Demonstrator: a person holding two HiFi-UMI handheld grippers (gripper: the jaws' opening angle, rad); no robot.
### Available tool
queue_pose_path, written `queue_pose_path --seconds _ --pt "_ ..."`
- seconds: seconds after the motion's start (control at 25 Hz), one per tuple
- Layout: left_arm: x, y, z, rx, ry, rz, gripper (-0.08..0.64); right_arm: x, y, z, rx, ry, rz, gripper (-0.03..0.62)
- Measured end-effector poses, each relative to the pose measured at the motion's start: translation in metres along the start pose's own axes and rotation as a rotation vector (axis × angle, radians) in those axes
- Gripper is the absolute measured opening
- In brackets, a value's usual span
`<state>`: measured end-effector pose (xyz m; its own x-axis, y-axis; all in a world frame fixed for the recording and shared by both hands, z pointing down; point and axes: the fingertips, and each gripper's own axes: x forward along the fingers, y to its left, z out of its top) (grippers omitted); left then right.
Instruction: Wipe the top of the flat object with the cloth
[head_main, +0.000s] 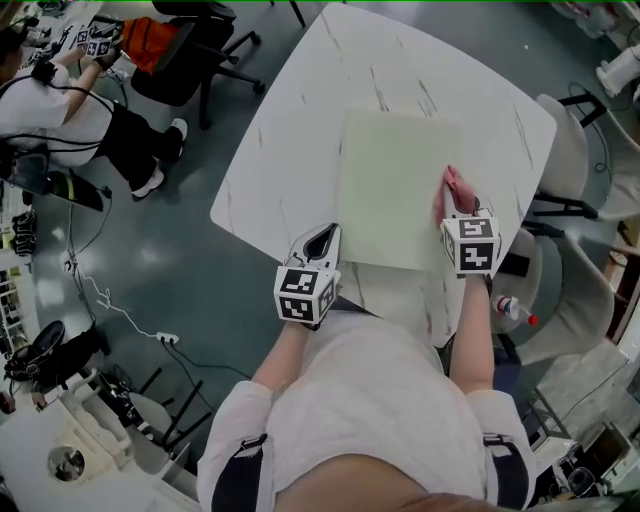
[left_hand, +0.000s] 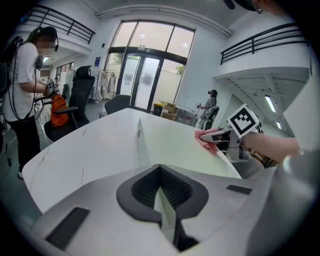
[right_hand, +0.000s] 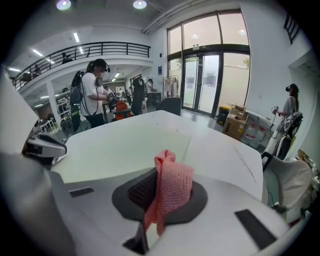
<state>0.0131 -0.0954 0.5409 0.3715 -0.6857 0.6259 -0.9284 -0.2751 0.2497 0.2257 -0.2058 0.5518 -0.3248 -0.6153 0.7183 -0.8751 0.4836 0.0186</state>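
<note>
The cloth (right_hand: 174, 187) pinched in the right gripper (right_hand: 159, 201) could be dragged loose by hard wiping, and the flat object (head_main: 390, 185), nipped at its corner by the left gripper (left_hand: 161, 199), skewed.

Cloth (head_main: 459, 186) partly under right gripper (head_main: 447, 206)

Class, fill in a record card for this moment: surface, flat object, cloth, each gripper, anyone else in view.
Surface: white marbled table
Flat object: pale green board, lying flat on the table
Cloth: pink cloth, at the board's right edge
Right gripper: fingers shut on the cloth
Left gripper: fingers together, nothing between them, by the board's near left corner
Anyone else: person standing off past the table's far left side
</note>
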Motion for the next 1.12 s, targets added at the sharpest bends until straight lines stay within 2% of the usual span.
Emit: queue_pose_path --seconds 0.28,0.8,0.96,1.12 --pt "-0.001 0.003 -0.011 -0.007 -0.005 -0.012 0.015 -0.005 0.004 -0.001 -0.001 -0.011 -0.008 0.029" --pt "-0.004 0.005 -0.012 0.020 -0.048 -0.038 0.014 -0.040 0.031 -0.039 0.020 0.007 -0.045 0.029" --pt "-0.003 0.004 -0.013 0.025 -0.061 -0.047 0.014 -0.036 0.037 -0.036 0.036 0.011 -0.055 0.029" --pt "-0.002 0.004 -0.013 0.029 -0.073 -0.045 0.014 -0.027 0.058 -0.029 0.030 0.004 -0.022 0.029"
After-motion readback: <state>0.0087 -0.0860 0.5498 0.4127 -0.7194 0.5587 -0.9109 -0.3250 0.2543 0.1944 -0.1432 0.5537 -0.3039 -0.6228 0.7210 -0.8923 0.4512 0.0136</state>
